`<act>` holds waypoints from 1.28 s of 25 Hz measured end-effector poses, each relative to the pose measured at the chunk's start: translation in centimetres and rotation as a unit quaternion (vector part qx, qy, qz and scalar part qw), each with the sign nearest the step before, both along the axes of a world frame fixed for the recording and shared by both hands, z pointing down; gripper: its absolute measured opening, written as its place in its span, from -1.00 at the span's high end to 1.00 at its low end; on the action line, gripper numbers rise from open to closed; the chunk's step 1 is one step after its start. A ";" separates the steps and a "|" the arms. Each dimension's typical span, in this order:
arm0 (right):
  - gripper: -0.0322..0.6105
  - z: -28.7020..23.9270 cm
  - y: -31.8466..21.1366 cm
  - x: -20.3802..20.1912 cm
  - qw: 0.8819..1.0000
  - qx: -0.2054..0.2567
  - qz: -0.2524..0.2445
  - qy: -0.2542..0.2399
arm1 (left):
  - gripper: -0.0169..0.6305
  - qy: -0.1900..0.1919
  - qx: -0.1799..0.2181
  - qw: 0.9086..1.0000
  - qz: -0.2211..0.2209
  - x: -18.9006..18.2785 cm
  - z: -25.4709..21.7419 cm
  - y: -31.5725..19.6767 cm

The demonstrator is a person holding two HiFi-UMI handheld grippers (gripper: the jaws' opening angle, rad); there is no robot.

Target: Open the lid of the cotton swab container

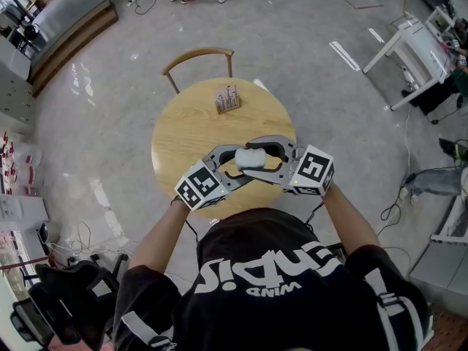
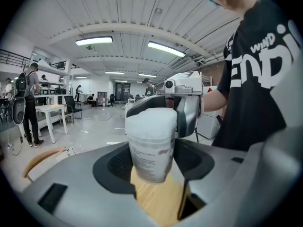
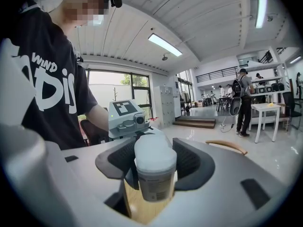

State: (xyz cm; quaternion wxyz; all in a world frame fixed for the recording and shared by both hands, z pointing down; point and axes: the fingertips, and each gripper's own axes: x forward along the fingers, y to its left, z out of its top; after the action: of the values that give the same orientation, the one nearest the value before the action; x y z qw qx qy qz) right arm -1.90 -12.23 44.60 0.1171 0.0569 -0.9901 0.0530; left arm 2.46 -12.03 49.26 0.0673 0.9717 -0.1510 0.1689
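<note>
Two grippers share one swab container [image 1: 252,157] above a round wooden table [image 1: 183,137]. The left gripper [image 2: 154,162] clamps its body and the right gripper [image 3: 155,162] pinches its lid [image 3: 155,150]. One chair [image 1: 197,53] stands on the polished grey floor [image 1: 292,42].

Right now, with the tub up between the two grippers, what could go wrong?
The tub hangs tilted over the table in the left gripper; a hard tug on the lid could pull it loose and drop it.
The jaws of the right gripper sit close around the lid; if it pops off suddenly, whatever is inside might spill.
</note>
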 end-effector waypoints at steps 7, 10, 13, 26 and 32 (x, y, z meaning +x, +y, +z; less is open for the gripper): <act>0.17 -0.1 0.1 0.0 1.000 -0.002 -0.003 0.004 | 0.13 -0.001 -0.003 1.000 0.002 0.0 -0.2 0.2; 0.18 -0.1 0.2 0.1 1.000 -0.001 -0.002 0.001 | 0.13 0.001 -0.002 1.000 0.003 0.1 -0.2 0.2; 0.19 0.0 0.2 0.1 1.000 -0.013 0.002 -0.004 | 0.13 0.003 -0.003 1.000 0.004 0.0 -0.1 0.3; 0.20 1.4 0.6 -0.1 0.998 -0.052 -0.007 0.019 | 0.13 -0.012 0.013 1.000 0.010 -0.2 1.4 0.7; 0.21 2.2 1.2 0.0 0.995 -0.100 -0.016 0.021 | 0.14 -0.045 0.036 0.998 0.021 0.1 2.8 1.2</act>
State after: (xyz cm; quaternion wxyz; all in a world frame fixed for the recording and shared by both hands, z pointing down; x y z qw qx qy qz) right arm -1.93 -11.07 46.77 0.1435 0.0306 -0.9780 0.1485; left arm 2.52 -10.81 52.11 0.0224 0.9678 -0.1397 0.2084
